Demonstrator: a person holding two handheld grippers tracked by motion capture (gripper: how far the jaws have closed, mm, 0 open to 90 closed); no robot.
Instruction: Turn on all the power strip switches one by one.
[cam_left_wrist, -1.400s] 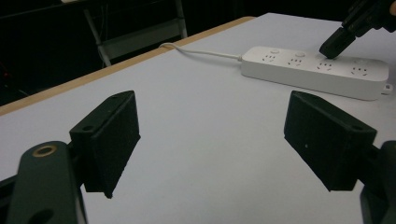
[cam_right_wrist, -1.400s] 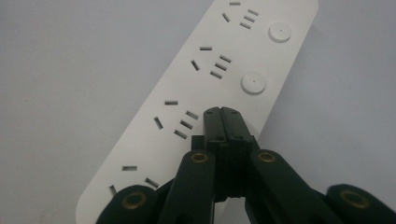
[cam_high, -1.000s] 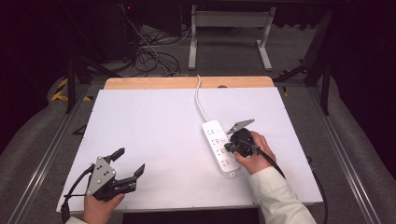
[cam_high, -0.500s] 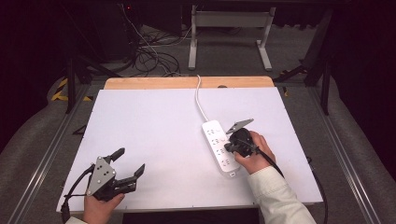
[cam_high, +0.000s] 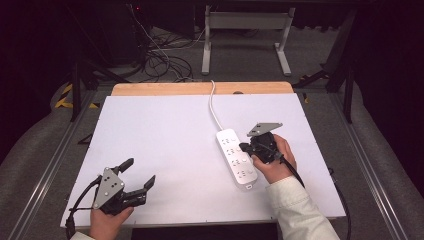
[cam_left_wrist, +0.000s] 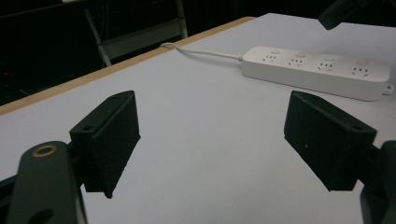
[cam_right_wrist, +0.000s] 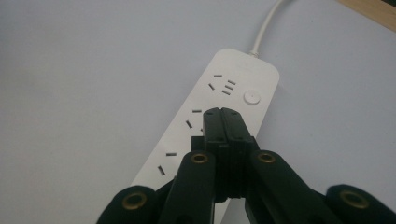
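A white power strip (cam_high: 236, 157) with several sockets and round buttons lies on the white table (cam_high: 165, 135), its cord (cam_high: 212, 107) running off the far edge. My right gripper (cam_high: 245, 146) hovers over the strip's right side with its jaws shut on nothing; in the right gripper view its tips (cam_right_wrist: 222, 113) sit above the second socket row, just below the first button (cam_right_wrist: 251, 97). My left gripper (cam_high: 137, 172) rests near the front left corner, jaws wide open with nothing between them. Through that gap in the left gripper view the power strip (cam_left_wrist: 315, 71) lies farther off.
A wooden strip (cam_high: 200, 88) edges the table's far side. Beyond it, cables (cam_high: 160, 60) and a metal stand (cam_high: 245, 35) sit on the dark floor. A metal rail (cam_high: 50, 160) runs along the table's left side.
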